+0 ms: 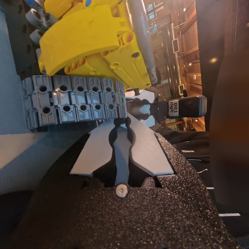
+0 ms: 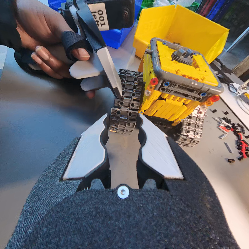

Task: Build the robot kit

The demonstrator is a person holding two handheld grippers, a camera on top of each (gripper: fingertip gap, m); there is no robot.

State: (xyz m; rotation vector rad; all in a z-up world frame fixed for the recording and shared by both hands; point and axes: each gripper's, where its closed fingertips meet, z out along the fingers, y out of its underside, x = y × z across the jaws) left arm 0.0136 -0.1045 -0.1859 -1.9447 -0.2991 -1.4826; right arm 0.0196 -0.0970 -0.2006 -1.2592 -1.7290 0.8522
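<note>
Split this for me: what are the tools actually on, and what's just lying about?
Handled:
yellow brick-built tracked vehicle
its grey linked track, straddled by the open right tool, touched by the left tool

Lying about:
yellow plastic bin
blue bin
loose black and red pins

Tracked model (image 2: 175,86): body yellow, top frame grey, studs red and orange at its corners, pin ends blue; track (image 2: 126,107) at 9 o'clock of the body dark grey, each link pierced by paired round holes; second track (image 2: 191,129) at 5 o'clock lighter grey. Bin (image 2: 188,27) at 12 o'clock yellow; crate (image 2: 114,39) at 10 o'clock blue. Loose parts (image 2: 237,136) at 3 o'clock black and red. Worktop (image 2: 202,168) pale grey. Right gripper (image 2: 123,117): fingers white-faced, black-edged, housing speckled charcoal; left gripper (image 1: 120,121) alike.
</note>
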